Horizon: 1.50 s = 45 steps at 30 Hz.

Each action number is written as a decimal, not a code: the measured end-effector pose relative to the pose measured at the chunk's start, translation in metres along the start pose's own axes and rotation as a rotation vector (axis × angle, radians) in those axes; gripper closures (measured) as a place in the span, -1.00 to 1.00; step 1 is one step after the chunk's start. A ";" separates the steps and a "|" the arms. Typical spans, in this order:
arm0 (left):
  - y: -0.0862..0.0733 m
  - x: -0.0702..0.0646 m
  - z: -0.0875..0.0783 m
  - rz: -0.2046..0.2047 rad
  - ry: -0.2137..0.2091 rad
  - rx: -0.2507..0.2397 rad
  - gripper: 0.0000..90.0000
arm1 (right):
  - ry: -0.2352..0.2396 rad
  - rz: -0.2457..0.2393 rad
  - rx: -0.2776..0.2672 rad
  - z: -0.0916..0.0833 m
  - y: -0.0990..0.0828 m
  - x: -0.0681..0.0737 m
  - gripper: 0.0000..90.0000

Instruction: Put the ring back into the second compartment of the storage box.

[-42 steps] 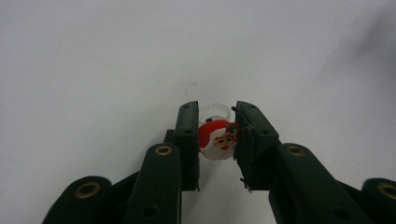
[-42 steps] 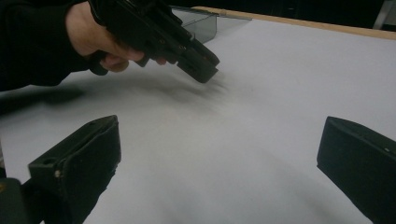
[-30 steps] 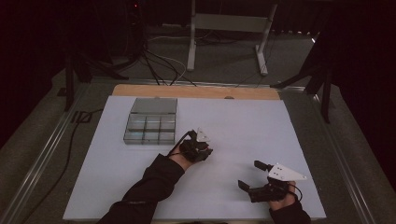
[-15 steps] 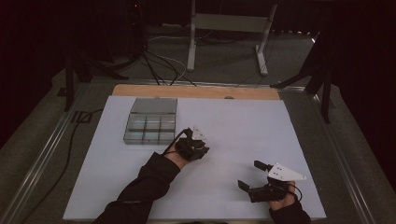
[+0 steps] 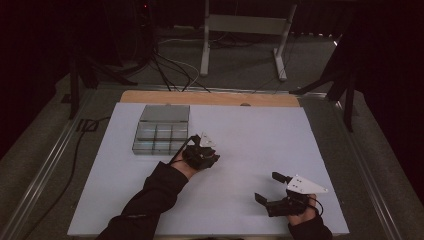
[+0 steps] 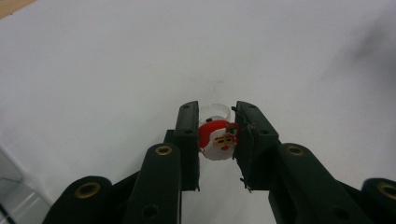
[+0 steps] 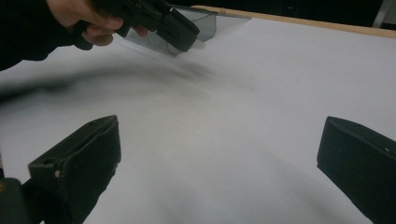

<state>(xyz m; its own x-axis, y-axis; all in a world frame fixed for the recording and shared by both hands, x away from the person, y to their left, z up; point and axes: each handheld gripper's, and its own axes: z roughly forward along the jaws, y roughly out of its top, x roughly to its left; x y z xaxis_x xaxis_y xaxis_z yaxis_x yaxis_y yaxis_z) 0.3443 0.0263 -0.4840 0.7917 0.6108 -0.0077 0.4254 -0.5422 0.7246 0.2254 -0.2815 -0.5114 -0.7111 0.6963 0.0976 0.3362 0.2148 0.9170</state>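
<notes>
Clearly the left gripper (image 6: pixel 215 135) is clamped on a small Santa ring (image 6: pixel 218 139), held just above the bench (image 5: pixel 250 140) at about four o'clock from the compartment box (image 5: pixel 161 131). The right gripper (image 5: pixel 272 187) waits with jaws spread, holding nothing. The clear band looks thinly pinched, so the ring could twist free if jolted.

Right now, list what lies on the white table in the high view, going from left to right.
Compartment box → left gripper, shut on a small Santa ring → right gripper, jaws wide open.
</notes>
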 end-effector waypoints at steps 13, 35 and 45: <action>0.001 0.012 -0.013 -0.020 0.021 -0.019 0.62 | 0.003 0.004 -0.003 0.000 0.000 0.000 -1.00; -0.003 0.044 -0.042 -0.064 0.083 -0.045 0.62 | 0.005 0.005 0.005 0.001 0.000 0.001 -1.00; -0.006 0.058 -0.051 -0.081 0.120 -0.045 0.62 | 0.005 -0.001 0.012 0.002 0.000 0.001 -1.00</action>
<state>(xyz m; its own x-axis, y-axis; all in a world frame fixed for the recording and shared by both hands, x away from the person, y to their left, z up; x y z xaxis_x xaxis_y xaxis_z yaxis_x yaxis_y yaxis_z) 0.3654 0.0947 -0.4536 0.6963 0.7176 0.0126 0.4637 -0.4632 0.7553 0.2256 -0.2797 -0.5121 -0.7145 0.6926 0.0990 0.3429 0.2234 0.9124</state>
